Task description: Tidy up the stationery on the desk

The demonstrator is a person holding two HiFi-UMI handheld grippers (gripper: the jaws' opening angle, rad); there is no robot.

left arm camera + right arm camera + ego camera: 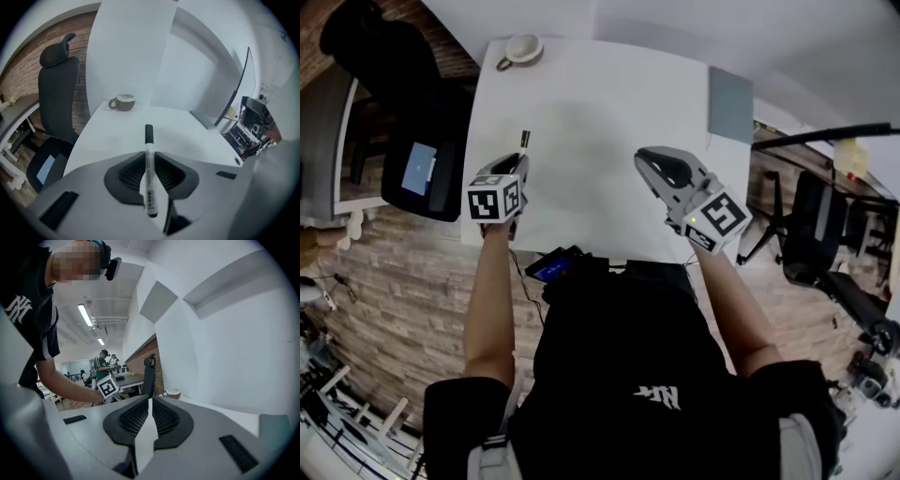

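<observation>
A white marker with a black cap (pixel 149 173) is clamped between the pads of my left gripper (pixel 149 159), cap end pointing away over the white desk (pixel 178 131). In the head view the left gripper (pixel 517 161) hangs above the desk's near left part, with the marker's cap (pixel 524 139) sticking out ahead of it. My right gripper (pixel 647 161) hovers over the near right part of the desk (pixel 600 112). Its jaws are shut with nothing between them in the right gripper view (pixel 150 401).
A brown-and-white cup (pixel 523 49) stands at the far left corner of the desk, also in the left gripper view (pixel 123 101). A flat grey pad (pixel 730 103) lies at the far right edge. A black office chair (pixel 58 89) stands to the left of the desk.
</observation>
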